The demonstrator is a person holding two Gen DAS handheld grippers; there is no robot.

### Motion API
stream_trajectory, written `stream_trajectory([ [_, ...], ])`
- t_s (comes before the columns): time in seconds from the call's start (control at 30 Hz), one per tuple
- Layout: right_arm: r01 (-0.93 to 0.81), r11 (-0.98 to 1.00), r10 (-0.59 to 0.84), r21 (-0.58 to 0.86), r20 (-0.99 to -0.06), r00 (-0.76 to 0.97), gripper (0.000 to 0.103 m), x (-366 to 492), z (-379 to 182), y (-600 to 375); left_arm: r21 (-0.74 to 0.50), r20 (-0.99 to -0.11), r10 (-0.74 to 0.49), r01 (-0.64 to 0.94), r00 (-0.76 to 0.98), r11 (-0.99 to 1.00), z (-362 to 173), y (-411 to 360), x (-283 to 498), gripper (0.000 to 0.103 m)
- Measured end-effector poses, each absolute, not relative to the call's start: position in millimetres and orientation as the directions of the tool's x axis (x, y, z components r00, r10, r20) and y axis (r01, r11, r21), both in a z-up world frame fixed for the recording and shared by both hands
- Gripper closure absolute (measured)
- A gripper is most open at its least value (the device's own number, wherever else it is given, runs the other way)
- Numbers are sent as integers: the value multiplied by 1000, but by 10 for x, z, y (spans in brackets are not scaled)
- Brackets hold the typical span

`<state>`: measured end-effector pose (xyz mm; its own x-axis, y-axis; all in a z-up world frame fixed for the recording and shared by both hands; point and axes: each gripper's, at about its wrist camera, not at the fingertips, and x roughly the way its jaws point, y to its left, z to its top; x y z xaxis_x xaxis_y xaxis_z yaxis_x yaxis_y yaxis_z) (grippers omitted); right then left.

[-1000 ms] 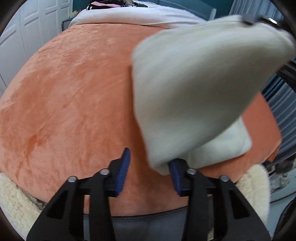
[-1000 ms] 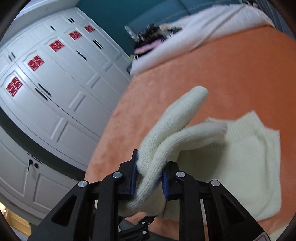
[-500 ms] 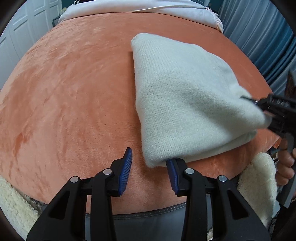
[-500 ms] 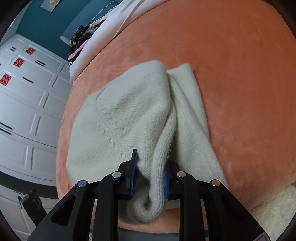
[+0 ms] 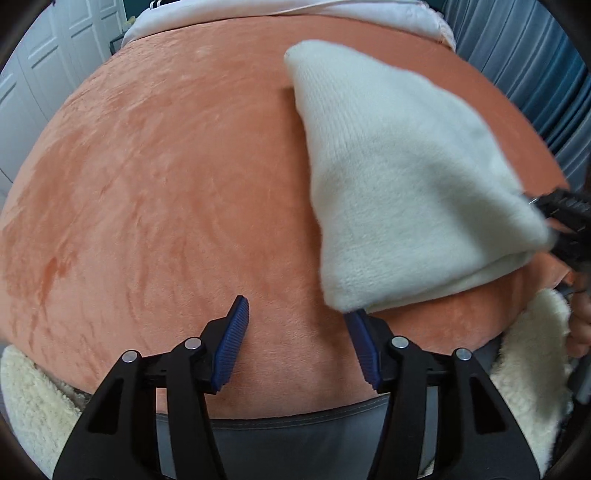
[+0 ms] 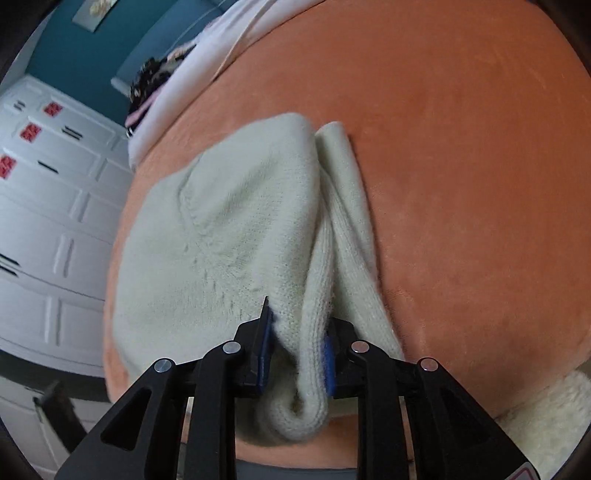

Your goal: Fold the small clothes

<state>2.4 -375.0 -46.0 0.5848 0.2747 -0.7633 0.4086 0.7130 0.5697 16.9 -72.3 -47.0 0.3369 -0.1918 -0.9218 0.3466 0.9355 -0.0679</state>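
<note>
A cream knitted garment (image 5: 399, 184) lies folded over on the orange plush bed cover (image 5: 166, 184). My left gripper (image 5: 299, 332) is open and empty; the garment's near corner rests just above its right finger. My right gripper (image 6: 297, 350) is shut on a bunched, ribbed edge of the garment (image 6: 236, 236), low over the cover. The right gripper also shows at the right edge of the left wrist view (image 5: 569, 225), holding the garment's right corner.
A white sheet (image 5: 295, 9) and dark clothes (image 6: 147, 85) lie at the bed's far end. White cabinet doors (image 6: 48, 206) stand to the left. A cream fleece layer (image 5: 532, 354) shows under the cover at the near edge. Blue curtains (image 5: 524, 48) hang at right.
My right gripper has carried the garment's edge over and down, folding the garment onto itself on the cover. My left gripper has stayed open at the near corner.
</note>
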Motion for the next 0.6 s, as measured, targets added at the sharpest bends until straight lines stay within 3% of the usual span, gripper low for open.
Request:
stream_trajectory([
  [0.17, 371, 784, 226, 498, -786, 576, 72, 76, -130, -3742, -120, -905, -243, 338, 348, 934, -317, -592, 133, 51],
  [0.23, 355, 802, 204, 480, -779, 593, 64, -40, -17, -3720, -145, -885, -279, 348, 372, 926, -171, -513, 69, 50],
  [0.3, 343, 795, 214, 500, -761, 612, 44, -145, -37, -3740, -181, -858, -319, 346, 402, 921, 2, -444, 21, 45],
  [0.33, 345, 783, 230, 518, -755, 614, 43, -147, -115, -3733, -211, -840, -349, 343, 416, 915, 89, -428, 3, 40],
  [0.47, 346, 742, 314, 574, -754, 577, 43, -144, -329, -3702, -214, -813, -397, 415, 426, 884, 272, -655, 49, 31],
  [0.53, 327, 750, 329, 574, -754, 569, 63, -57, -329, -3612, -139, -837, -359, 472, 414, 871, 199, -868, 90, 31],
  [0.57, 320, 773, 311, 548, -767, 561, 79, -2, -273, -3578, -111, -850, -346, 505, 399, 856, 136, -975, 82, 31],
  [0.6, 294, 786, 314, 544, -761, 568, 81, 13, -169, -3559, -91, -856, -336, 524, 393, 847, 88, -1043, 62, 31],
])
